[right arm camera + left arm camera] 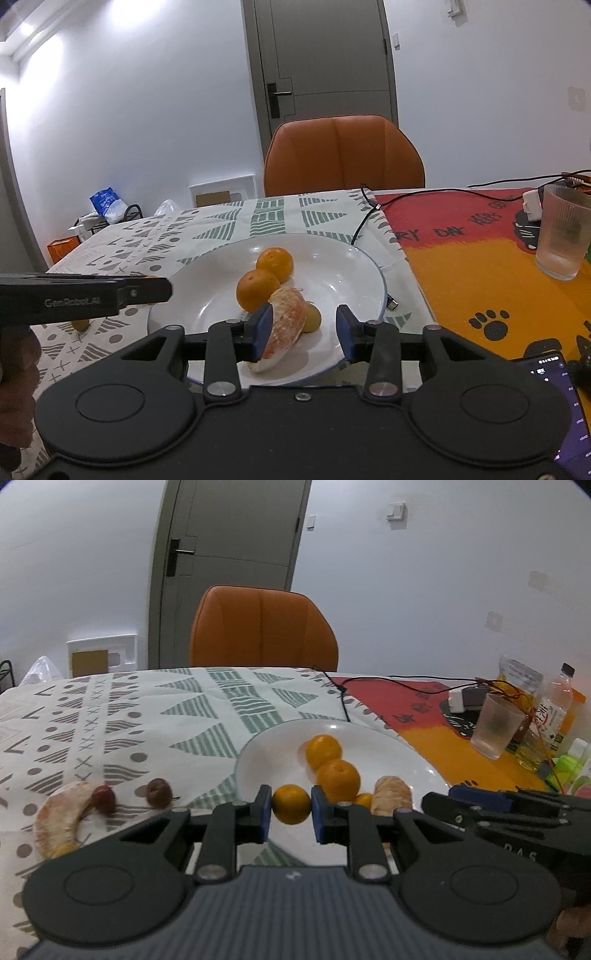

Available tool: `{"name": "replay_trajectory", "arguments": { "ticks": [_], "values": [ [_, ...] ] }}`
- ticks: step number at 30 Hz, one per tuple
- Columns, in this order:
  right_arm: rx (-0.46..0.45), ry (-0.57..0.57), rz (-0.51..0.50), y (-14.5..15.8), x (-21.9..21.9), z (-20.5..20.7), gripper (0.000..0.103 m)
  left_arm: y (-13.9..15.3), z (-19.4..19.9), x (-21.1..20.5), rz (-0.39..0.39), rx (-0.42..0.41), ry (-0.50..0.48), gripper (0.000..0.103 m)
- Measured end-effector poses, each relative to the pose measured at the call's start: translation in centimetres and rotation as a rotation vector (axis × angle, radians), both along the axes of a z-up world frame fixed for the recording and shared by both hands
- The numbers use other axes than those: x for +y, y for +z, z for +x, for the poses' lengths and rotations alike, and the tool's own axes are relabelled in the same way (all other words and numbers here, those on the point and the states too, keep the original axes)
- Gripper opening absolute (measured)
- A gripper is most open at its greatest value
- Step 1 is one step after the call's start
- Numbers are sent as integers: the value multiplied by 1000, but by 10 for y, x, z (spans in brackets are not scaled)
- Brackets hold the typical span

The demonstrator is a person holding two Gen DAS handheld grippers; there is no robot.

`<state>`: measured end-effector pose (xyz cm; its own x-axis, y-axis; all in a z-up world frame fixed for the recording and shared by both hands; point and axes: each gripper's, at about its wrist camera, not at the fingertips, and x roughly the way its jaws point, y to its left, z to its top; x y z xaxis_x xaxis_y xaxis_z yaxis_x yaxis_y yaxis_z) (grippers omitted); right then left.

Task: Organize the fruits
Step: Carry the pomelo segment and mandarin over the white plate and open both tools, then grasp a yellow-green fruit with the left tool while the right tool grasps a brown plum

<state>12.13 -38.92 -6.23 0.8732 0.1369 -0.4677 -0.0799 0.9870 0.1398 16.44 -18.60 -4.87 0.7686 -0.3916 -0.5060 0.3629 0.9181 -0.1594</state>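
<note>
Ahead of both your grippers the white plate point(354, 266) sits on the patterned tablecloth point(129, 716), well apart from the ribbed glass point(563, 236) off to the right of your right gripper point(301, 334).

That right gripper stands released over the plate's near side: the peeled pomelo segment point(284, 328) leans against the inner face of the left finger only, with a clear gap to the right one. If you pull back carelessly, the segment may drag with that pad and tip over the near rim. It looks pale and pithy with a pink edge, curved, soft and easily torn.

Your left gripper point(291, 808) is clenched on a small orange point(291, 804), both blue pads pressing its sides, just short of the plate's near edge. The fruit is smooth, round and glossy, so a loose squeeze or a quick swing could let it squirt out and roll across the cloth. Releasing it high could knock the two oranges point(330, 766) already on the plate, just beyond your fingertips.

To the left of your left gripper, a second pomelo segment point(61, 819) and two small reddish-brown fruits point(129, 794) lie on the cloth, not yet gathered.
</note>
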Motion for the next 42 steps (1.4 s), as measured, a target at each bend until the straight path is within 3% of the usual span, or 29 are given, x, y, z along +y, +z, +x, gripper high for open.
{"name": "replay_trajectory", "arguments": {
  "ticks": [9,12,17,22,24,42],
  "values": [
    [11,22,19,-3,6,2,40,3,1,9,14,-1,37,25],
    [2,37,21,-2,12,2,48,4,1,19,18,1,68,30],
    [-19,53,23,1,21,2,61,7,0,37,32,-4,114,49],
    [-48,59,23,4,30,3,89,12,-5,57,40,-45,169,82],
    [-57,61,13,6,34,3,101,13,-6,65,50,-58,197,86],
    [-78,116,12,9,69,6,103,3,-16,114,52,-27,297,89]
  ]
}}
